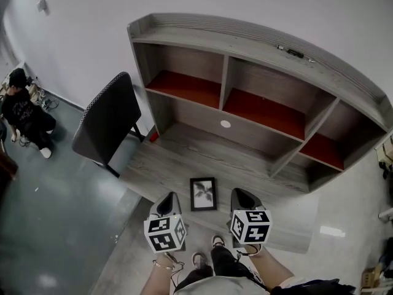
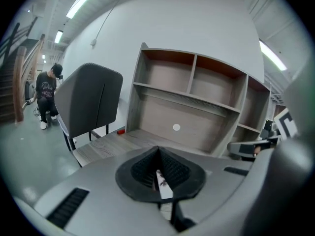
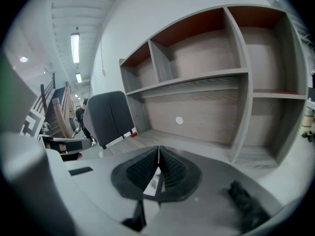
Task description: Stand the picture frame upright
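Desk (image 1: 175,165) front edge: picture frame (image 1: 203,193) lay flat between our grippers. Left gripper (image 1: 168,196) and right gripper (image 1: 241,193) both clenched empty, clear of it.

Bright, even light from ceiling tubes (image 2: 82,0); faint glare on floor (image 1: 46,280). Gripper views bulge, corners black; near casing of left gripper (image 2: 158,154) blurs.

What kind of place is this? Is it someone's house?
Probably not a house. It looks like a big workshop or test hall: long strip lights overhead, a shiny grey floor, and one desk with empty shelves, a chair and a picture frame lying flat.
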Available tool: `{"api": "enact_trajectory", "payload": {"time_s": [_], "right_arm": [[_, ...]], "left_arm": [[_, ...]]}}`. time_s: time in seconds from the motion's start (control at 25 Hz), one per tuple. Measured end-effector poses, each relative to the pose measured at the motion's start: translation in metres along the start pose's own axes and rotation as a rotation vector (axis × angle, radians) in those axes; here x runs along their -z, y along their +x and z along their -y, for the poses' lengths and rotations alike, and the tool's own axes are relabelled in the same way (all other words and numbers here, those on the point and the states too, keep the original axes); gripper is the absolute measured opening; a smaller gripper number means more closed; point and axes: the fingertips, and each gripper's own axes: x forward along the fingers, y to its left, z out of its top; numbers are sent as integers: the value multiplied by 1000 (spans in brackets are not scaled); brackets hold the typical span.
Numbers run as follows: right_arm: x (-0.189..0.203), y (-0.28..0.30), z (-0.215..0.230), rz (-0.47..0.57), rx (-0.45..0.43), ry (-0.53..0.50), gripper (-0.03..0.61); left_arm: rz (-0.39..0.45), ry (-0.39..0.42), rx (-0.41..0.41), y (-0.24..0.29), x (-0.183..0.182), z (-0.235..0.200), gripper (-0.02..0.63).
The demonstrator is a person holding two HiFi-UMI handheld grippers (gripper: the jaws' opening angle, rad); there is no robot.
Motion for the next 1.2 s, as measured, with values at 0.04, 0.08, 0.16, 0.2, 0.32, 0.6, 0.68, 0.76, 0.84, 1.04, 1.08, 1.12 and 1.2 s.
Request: {"api": "enact_trajectory", "payload": {"time_s": [0.04,0.08,0.16,0.2,0.32,0.6,0.68,0.76,0.84,1.04,1.08,1.12,1.2], "right_arm": [[3,3,2,-12,-1,-2,32],[7,6,5,-25,-1,-3,32],[15,12,10,-51,-1,-3,32],[19,16,12,-63,-2,-2,32],[33,27,15,-99,-8,4,32],[62,60,18,-172,-34,21,32],[70,70,19,-194,-41,27,32],[79,79,20,-217,-47,32,32],[88,87,22,-243,-51,36,32],[112,106,25,-301,-63,35,32],[116,109,24,-310,-67,37,32],[119,112,23,-317,-72,41,32],[124,117,20,-323,-85,54,32]], "left_arm": [[-7,-10,-5,4,3,-1,3],[-15,-18,-10,7,7,-1,3],[-32,-29,-18,15,15,-3,3],[-42,-32,-21,18,19,-3,3],[-74,-38,-29,28,34,-4,3],[-140,-43,-45,54,63,-10,3],[-154,-43,-54,63,69,-14,3],[-170,-46,-67,70,78,-20,3],[-192,-54,-82,76,89,-26,3],[-237,-76,-106,88,114,-35,4],[-244,-82,-107,90,118,-36,4],[-250,-87,-108,92,122,-36,5],[-257,-89,-109,95,127,-38,4]]}}
